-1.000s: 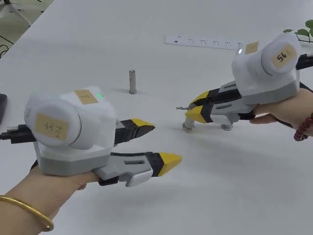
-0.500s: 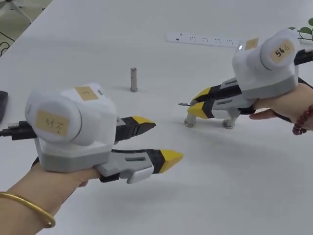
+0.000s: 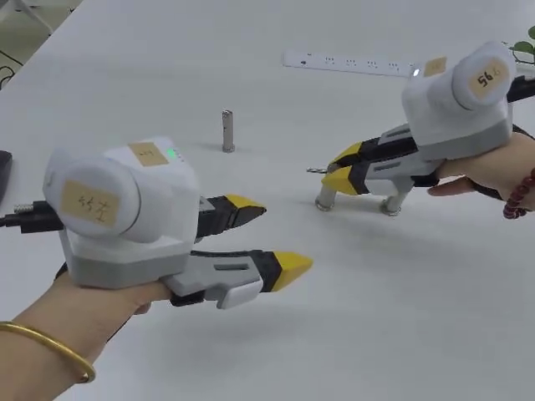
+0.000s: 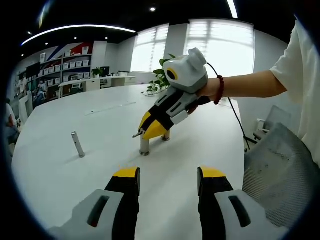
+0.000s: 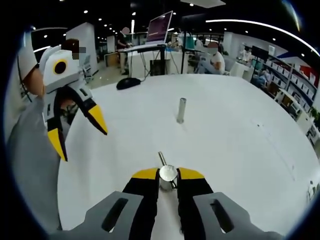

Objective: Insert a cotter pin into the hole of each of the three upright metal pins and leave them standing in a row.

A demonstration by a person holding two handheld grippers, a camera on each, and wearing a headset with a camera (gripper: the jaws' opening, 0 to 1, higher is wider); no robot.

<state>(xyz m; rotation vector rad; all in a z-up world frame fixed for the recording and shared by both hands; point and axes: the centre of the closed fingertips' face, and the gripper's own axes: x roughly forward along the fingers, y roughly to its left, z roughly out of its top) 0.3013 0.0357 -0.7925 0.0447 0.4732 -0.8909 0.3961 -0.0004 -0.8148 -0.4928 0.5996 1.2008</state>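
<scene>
Three metal pins stand on the white table (image 3: 167, 67). One pin (image 3: 227, 131) (image 5: 181, 110) (image 4: 77, 144) stands alone at the far left. A second pin (image 3: 324, 200) (image 4: 145, 146) stands right under my right gripper (image 3: 341, 168) (image 5: 168, 176) (image 4: 148, 128). That gripper is shut on a cotter pin (image 3: 313, 171) (image 5: 161, 158), whose tip pokes out past the pin's top. The third pin (image 3: 390, 205) (image 4: 166, 135) stands just right of it, below the gripper body. My left gripper (image 3: 272, 236) (image 4: 167, 175) (image 5: 80, 135) hovers open and empty at the near left.
A white power strip (image 3: 347, 63) lies along the table's far side. A potted plant (image 3: 525, 46) sits at the far right corner. A dark object (image 3: 2, 171) lies at the left edge. Desks, a chair and people fill the office beyond.
The right gripper has raised its rear end slightly while its tips stay at the second pin's top. The left gripper has barely moved.
</scene>
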